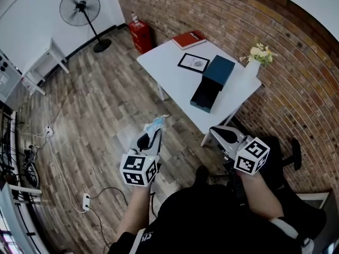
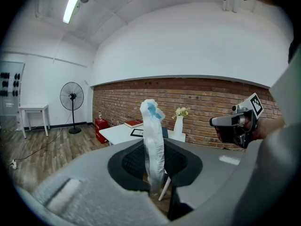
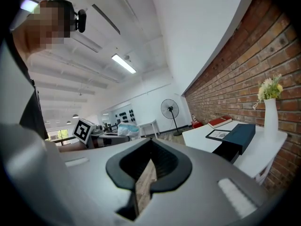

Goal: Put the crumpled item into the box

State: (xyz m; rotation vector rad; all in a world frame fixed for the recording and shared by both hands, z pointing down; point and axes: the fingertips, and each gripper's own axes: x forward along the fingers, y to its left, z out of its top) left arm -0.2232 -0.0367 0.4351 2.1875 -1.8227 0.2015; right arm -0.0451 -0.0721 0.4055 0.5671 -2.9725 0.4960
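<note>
The crumpled item (image 1: 157, 124), a white and pale blue wad, sticks up from my left gripper (image 1: 150, 137), which is shut on it above the wooden floor. In the left gripper view the crumpled item (image 2: 152, 135) stands upright between the pads, hiding most of the box behind it. The dark teal box (image 1: 206, 94) lies open on the white table (image 1: 169, 73), its lid (image 1: 219, 70) propped at its far end. My right gripper (image 1: 221, 134) hovers near the table's front corner, its jaws shut with nothing between them; its own view shows the box (image 3: 237, 136) to the right.
On the table are a red book (image 1: 189, 39), a framed picture (image 1: 193, 62) and a white vase of flowers (image 1: 253, 63), with a brick wall (image 1: 296, 62) behind. A standing fan (image 1: 80, 9), a red cabinet (image 1: 142, 35) and floor cables (image 1: 86, 200) lie around.
</note>
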